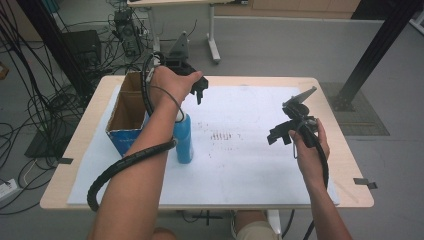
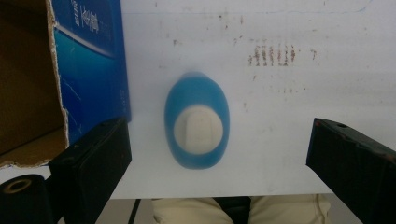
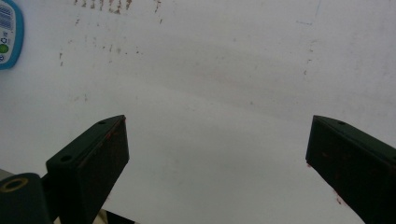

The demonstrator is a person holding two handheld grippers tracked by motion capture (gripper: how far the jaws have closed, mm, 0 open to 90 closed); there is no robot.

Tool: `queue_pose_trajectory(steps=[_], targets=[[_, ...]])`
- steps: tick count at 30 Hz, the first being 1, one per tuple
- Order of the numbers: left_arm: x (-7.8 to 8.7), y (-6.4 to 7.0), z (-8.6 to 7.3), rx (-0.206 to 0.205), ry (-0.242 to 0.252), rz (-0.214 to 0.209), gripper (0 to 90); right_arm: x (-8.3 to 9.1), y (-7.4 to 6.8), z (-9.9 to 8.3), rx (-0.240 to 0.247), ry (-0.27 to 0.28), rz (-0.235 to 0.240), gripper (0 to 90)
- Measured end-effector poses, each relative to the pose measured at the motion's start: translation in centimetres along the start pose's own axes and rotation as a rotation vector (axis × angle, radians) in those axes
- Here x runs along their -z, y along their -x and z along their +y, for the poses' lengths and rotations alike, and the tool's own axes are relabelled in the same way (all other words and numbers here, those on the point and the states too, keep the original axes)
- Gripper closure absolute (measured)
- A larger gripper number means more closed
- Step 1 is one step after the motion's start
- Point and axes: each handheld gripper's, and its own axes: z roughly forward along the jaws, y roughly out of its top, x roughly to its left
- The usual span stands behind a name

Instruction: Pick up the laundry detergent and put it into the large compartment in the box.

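The left claw [image 2: 219, 154], jaws wide, hangs straight above the upright bottle [image 2: 197, 122] beside the box [image 2: 88, 60]; the right claw [image 3: 217, 163], also wide, idles near the desk's right edge.

Bottle [image 1: 184, 141] upright on table [image 1: 240, 150], right of box [image 1: 127, 114].

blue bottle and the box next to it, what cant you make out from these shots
- Blue bottle, high view: its cap and upper body sit behind the person's left forearm.
- Bottle, left gripper view: seen from straight above and blurred, so no label shows.
- Bottle label, right gripper view: cut off by the left edge, print too small to read.
- Cardboard box, high view: its inside is in shadow, so any contents are unclear.
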Motion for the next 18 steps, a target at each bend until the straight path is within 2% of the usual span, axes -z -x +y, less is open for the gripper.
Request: queue_pose_trajectory(steps=[7, 18], targets=[[-0.7, 0.1, 0.2, 0.004, -0.006, 0.012, 7.0, 0.0, 0.5, -0.2, -0.013, 0.003, 0.001, 5.8], [-3.0, -0.4, 0.5, 0.021, -0.03, 0.008, 7.1, -0.1, 0.9, -0.3, -0.017, -0.002, -0.001, 5.8]])
